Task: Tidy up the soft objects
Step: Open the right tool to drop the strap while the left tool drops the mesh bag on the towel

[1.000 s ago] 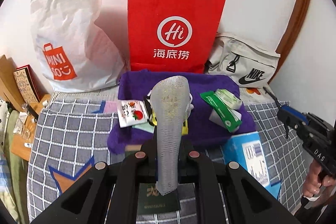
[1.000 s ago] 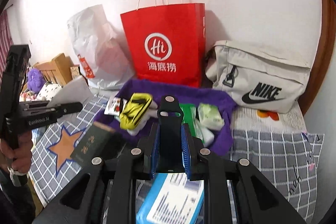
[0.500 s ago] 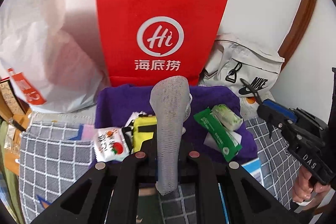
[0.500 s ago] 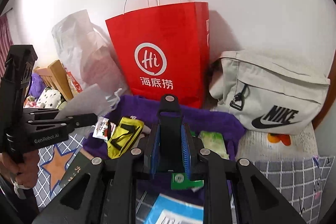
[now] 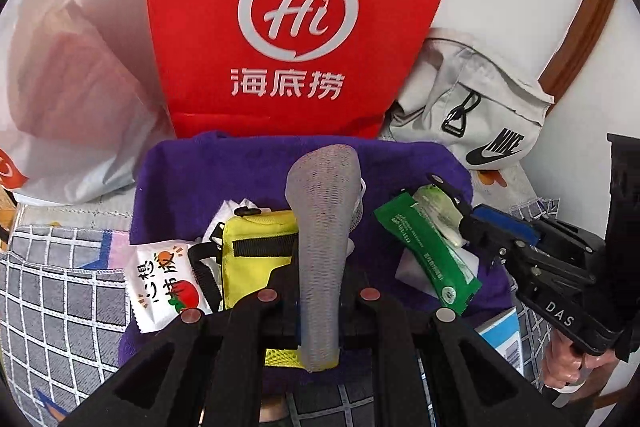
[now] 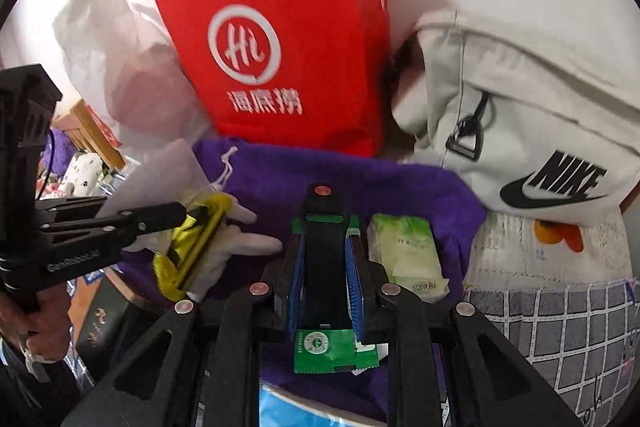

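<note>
My left gripper (image 5: 320, 263) is shut on a grey mesh sleeve (image 5: 322, 195), which stands up between its fingers and hides their tips. Under it, a yellow pouch (image 5: 256, 247) lies on a purple cloth (image 5: 240, 179). From the right wrist view, the left gripper (image 6: 176, 215) hovers just over that pouch. My right gripper (image 6: 324, 231) has its blue pads (image 6: 354, 267) shut on a black flat bar (image 6: 323, 251). It hangs above a green packet (image 6: 332, 347), beside a pale green tissue pack (image 6: 404, 247).
A red paper bag (image 5: 296, 27), a white plastic bag (image 5: 68, 67) and a grey Nike bag (image 6: 532, 115) stand against the wall behind the cloth. A snack packet (image 5: 164, 279), a blue-white box (image 5: 504, 339) and a dark booklet (image 6: 104, 323) lie on the checked bedding (image 5: 52, 291).
Both grippers have moved forward and down toward the purple cloth, so its items loom larger. The mesh sleeve and the black bar stay held as before.
</note>
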A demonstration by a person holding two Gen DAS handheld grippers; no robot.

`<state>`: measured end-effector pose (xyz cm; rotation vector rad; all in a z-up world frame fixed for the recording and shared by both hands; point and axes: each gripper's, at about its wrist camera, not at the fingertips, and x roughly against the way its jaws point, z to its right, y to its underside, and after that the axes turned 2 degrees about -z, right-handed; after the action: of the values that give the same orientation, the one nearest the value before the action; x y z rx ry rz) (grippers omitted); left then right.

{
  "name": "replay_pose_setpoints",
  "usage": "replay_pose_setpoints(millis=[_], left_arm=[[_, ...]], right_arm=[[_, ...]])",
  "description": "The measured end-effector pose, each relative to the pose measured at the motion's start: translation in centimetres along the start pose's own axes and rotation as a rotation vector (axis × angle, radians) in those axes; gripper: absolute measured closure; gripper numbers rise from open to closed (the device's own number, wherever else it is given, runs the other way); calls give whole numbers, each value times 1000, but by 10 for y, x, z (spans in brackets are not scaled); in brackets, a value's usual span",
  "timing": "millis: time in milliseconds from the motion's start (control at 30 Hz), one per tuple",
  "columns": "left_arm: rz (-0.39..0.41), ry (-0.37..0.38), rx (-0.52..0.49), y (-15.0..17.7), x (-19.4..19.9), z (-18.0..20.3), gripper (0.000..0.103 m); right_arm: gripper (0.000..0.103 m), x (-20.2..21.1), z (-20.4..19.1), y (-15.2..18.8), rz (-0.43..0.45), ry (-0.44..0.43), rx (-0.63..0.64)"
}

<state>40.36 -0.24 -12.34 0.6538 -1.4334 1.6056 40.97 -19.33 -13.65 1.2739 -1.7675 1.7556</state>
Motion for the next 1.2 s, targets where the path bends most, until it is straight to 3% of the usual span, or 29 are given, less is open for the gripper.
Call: replay_pose_setpoints(millis=[567,733,867,1033,1200], left_arm=[[-27,46,9,-1,-19,-4,93],[-20,56,23,-2,-20,-6,68],[-23,57,25,-2,-19,-9,63],[-29,40,17,-3,-17,-9,39],[-26,4,8,-3,-14,-8,32]], right_arm=[[82,-39,3,5,-65,-3,-16],[81,-39,3,5,-55,9,-12],[80,-37,3,6,-50,1,-12],[63,-35,3,7,-50,-5,-12],[57,-23,1,6,-24,-9,-13]])
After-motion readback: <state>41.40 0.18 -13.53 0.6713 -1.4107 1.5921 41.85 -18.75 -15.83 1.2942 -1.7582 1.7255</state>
